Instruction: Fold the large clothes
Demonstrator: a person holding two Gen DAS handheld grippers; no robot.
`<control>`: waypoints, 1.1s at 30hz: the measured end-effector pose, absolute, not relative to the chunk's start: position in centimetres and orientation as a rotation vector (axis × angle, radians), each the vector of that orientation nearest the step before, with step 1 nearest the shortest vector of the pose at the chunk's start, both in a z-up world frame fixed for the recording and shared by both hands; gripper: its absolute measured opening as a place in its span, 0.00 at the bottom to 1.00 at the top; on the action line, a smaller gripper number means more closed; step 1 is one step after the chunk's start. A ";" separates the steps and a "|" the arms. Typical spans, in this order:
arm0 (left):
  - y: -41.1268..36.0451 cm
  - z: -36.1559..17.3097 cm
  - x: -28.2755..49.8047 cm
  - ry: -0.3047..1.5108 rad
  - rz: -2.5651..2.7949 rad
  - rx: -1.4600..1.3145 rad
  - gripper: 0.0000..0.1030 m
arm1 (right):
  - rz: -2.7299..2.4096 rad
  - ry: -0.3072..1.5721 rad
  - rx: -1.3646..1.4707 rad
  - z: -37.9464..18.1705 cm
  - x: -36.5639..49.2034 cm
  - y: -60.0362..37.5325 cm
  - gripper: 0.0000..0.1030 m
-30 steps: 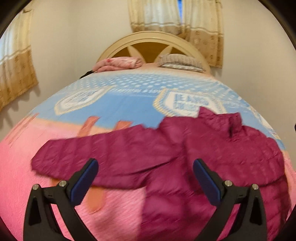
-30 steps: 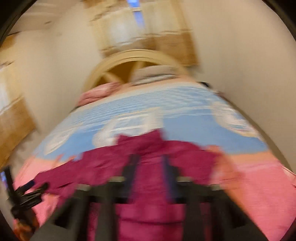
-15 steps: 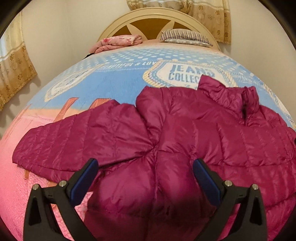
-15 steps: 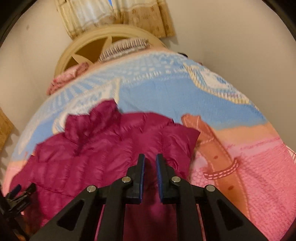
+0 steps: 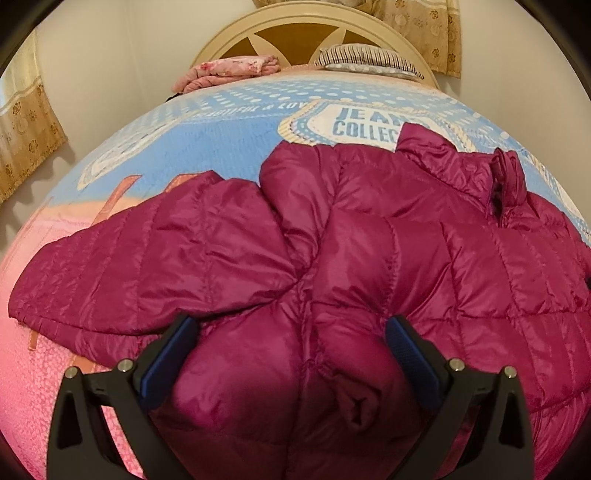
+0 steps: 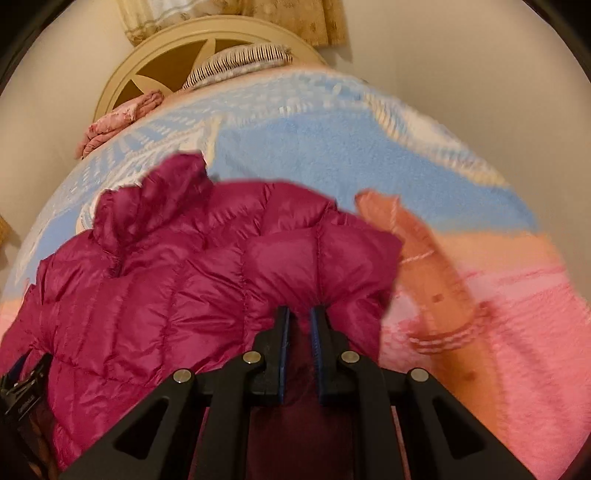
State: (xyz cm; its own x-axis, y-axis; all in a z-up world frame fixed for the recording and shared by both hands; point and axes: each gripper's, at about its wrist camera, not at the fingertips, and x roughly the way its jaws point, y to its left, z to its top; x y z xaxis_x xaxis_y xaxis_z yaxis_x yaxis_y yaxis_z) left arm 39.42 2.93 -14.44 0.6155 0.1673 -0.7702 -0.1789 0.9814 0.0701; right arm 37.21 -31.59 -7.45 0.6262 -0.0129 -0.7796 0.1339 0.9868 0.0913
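A magenta quilted puffer jacket (image 5: 369,251) lies spread on the bed, one sleeve (image 5: 129,266) stretched to the left, collar (image 5: 461,166) toward the headboard. My left gripper (image 5: 290,332) is open, its blue-padded jaws wide apart over a puffed fold of the jacket's lower body. In the right wrist view the jacket (image 6: 166,280) fills the left and middle. My right gripper (image 6: 299,314) is shut on the jacket's right side, the fabric bunched between the pads. The left gripper's black frame (image 6: 22,391) shows at the lower left edge.
The bed has a blue, orange and pink printed blanket (image 5: 221,122). A folded pink cloth (image 5: 229,72) and a striped pillow (image 5: 365,61) lie by the cream headboard (image 5: 306,22). Walls and curtains stand close on both sides.
Both grippers have moved in closer over the jacket. The left gripper stays open, now low over the jacket's body. The right gripper stays shut, with fabric now bunched between its pads.
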 end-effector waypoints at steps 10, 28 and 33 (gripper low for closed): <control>2.7 -14.7 39.7 0.898 0.202 -0.002 1.00 | -0.011 0.921 0.188 -8.7 31.9 -28.0 0.10; 28.4 -9.3 30.1 0.654 0.621 -0.462 1.00 | 0.002 0.861 0.199 -9.7 31.3 -28.0 0.12; 35.6 -12.9 29.1 0.683 0.695 -0.757 1.00 | 0.011 0.858 0.222 -9.8 31.4 -28.3 0.12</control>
